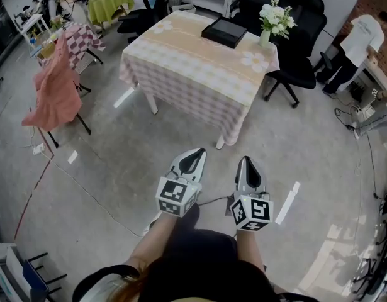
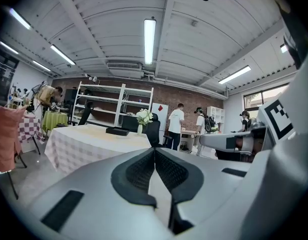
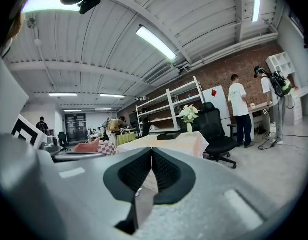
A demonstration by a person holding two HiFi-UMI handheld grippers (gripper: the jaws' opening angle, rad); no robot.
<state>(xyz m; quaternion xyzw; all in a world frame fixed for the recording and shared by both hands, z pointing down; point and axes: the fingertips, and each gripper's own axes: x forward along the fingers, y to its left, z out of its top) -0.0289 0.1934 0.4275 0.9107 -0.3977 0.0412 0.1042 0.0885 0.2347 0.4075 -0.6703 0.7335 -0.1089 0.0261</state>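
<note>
I hold both grippers side by side in front of my body, above the bare concrete floor. My left gripper (image 1: 197, 151) is shut and empty, its dark ribbed pads (image 2: 143, 171) meeting at the tips. My right gripper (image 1: 247, 160) is shut and empty too, pads (image 3: 138, 171) pressed together. Both point at a table with a checked pink cloth (image 1: 199, 74), about a metre or two ahead. On it lie a flat black box (image 1: 224, 31) and a vase of white flowers (image 1: 275, 19). The table (image 2: 88, 139) also shows in the left gripper view and the table (image 3: 169, 143) in the right gripper view.
Black office chairs (image 1: 300, 49) stand behind and right of the table. A chair draped with pink cloth (image 1: 55, 90) is at left, a green-covered table (image 1: 110, 2) far left. A person in white (image 1: 360, 43) bends at a desk far right. Cables (image 1: 363, 124) cross the floor at right.
</note>
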